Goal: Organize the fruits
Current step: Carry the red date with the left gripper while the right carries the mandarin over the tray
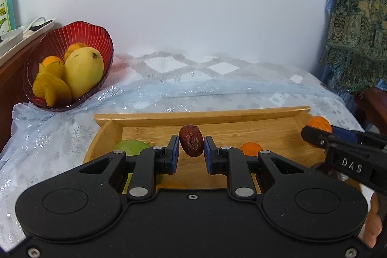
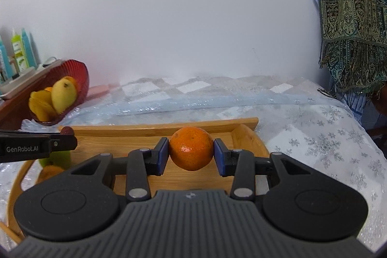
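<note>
My left gripper (image 1: 191, 143) is shut on a wrinkled red date (image 1: 191, 140), held above the wooden tray (image 1: 198, 111). My right gripper (image 2: 191, 149) is shut on an orange tangerine (image 2: 191, 148) over the same tray (image 2: 159, 124); it shows at the right of the left wrist view with the tangerine (image 1: 318, 124). A green fruit (image 1: 131, 146) and another tangerine (image 1: 251, 148) lie on the tray. The red ribbed bowl (image 1: 60, 36) at the far left holds a yellow mango (image 1: 83, 71), star fruit (image 1: 52, 88) and oranges.
The tray rests on a pale snowflake-patterned cloth (image 2: 314, 137) against a white wall. A wooden shelf with bottles (image 2: 20, 52) stands behind the bowl at left. A patterned green-and-gold fabric (image 2: 350, 16) hangs at the right edge.
</note>
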Available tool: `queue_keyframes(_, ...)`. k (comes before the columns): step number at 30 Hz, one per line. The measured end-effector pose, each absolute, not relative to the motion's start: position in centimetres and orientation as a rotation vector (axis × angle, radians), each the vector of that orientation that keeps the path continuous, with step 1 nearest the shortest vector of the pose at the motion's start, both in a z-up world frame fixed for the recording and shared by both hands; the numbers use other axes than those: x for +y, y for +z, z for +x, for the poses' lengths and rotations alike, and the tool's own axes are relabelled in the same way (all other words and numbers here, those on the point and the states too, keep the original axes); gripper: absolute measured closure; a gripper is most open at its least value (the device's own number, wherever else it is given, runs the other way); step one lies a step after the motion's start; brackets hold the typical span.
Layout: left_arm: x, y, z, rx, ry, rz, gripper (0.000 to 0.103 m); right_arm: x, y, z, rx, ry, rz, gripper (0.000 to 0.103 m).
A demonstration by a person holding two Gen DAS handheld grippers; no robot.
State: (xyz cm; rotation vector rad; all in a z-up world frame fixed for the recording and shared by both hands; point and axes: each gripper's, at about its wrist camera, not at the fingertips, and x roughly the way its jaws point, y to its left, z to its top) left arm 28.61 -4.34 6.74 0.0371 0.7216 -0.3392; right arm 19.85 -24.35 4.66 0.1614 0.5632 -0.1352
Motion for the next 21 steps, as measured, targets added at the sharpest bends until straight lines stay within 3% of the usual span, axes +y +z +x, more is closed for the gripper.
queue_keyframes(21, -5.6, 4.4, 31.8, 0.776, -0.294, 0.086, 0.082, -24.6, 2.3, 24.0, 0.690, -0.166, 0.132, 0.059)
